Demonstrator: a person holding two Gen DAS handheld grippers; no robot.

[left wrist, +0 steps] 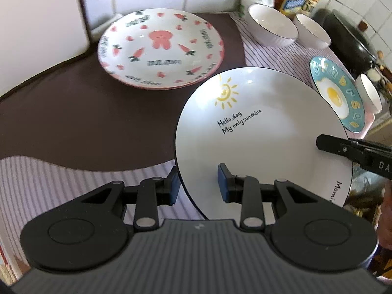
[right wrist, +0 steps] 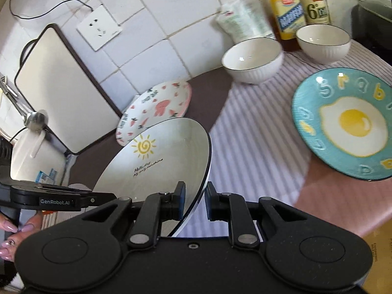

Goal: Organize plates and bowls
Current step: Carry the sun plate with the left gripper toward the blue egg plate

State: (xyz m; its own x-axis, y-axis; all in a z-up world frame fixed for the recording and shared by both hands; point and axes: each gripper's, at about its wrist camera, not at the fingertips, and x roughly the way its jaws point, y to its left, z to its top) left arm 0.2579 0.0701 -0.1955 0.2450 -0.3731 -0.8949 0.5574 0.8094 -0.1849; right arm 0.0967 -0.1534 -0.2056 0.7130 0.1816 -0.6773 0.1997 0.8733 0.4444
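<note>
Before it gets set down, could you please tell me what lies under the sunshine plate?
Under the sunshine plate, striped cloth and brown countertop show around its edges; whatever lies directly beneath is covered.

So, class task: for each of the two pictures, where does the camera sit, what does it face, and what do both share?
Left wrist: on the left gripper, facing the sun plate; the right gripper enters at right.
Right wrist: on the right gripper, astride that sun plate's rim; the left gripper and a hand show.
Shared: sun plate, bunny plate, egg plate.
</note>
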